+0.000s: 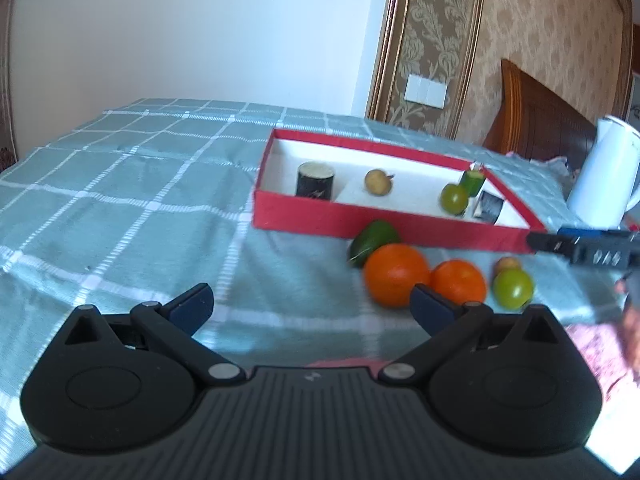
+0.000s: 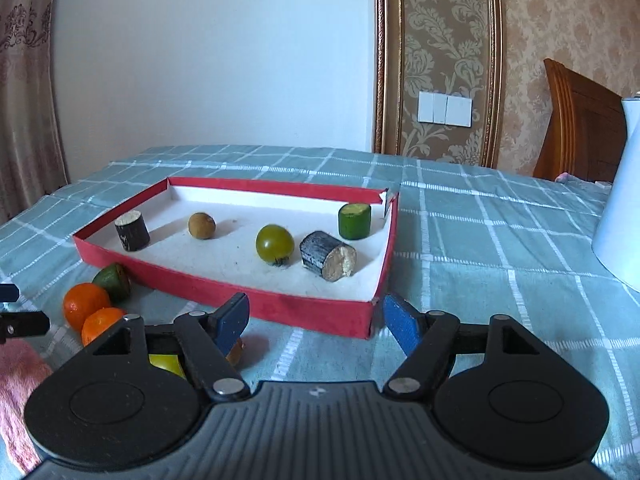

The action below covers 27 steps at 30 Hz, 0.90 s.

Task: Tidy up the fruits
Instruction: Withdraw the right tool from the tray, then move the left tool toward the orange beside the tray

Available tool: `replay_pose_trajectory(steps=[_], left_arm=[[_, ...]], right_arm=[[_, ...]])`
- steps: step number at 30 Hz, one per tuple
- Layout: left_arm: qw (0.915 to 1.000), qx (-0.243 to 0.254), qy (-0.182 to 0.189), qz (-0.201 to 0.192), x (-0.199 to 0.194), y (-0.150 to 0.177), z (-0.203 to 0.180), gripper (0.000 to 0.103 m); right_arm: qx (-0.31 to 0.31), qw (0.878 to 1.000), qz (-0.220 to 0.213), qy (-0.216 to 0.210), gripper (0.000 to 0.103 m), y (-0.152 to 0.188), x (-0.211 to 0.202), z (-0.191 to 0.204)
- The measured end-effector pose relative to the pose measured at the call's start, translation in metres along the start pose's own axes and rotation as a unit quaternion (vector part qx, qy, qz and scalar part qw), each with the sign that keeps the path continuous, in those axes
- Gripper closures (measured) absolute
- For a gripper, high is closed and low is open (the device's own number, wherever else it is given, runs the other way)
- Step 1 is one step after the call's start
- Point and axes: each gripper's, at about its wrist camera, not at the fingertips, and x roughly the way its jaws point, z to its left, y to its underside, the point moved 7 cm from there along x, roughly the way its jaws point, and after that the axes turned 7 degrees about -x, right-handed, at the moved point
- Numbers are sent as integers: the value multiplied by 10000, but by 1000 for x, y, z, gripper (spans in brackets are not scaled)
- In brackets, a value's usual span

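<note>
**On the checked cloth, fruit half sorted**

Inside the red tray (image 2: pixel 320 312) sit a green plum (image 2: pixel 273 243), a longan (image 2: pixel 201 225) and three cut stalk pieces. Two oranges (image 1: pixel 396 274) lie outside at its seven o'clock. Left gripper (image 1: pixel 312 304) and right gripper (image 2: pixel 316 318) both gape, holding nothing.

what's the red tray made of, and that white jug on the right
Red tray: looks like cardboard, matte red outside and plain white inside; its walls are thin with one corner split open, like a shallow box lid. White jug: smooth and glossy with soft highlights, probably ceramic or enamelled metal; the look leaves that open.
</note>
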Motion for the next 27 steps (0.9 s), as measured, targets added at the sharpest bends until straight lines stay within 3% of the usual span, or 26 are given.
replay_pose_trajectory(steps=[4, 10, 15, 27], left_arm=[[9983, 317, -491, 24, 8, -2, -15, 0], [9994, 119, -276, 197, 19, -4, -24, 0], [9994, 76, -315, 148, 24, -11, -30, 0], [9953, -794, -446, 323, 34, -14, -18, 0]], right_arm=[[-49, 9999, 151, 29, 29, 7, 5, 2], [-103, 9999, 130, 22, 29, 7, 3, 6], [-122, 9998, 141, -5, 29, 7, 3, 8], [-131, 9997, 185, -32, 29, 8, 2, 10]])
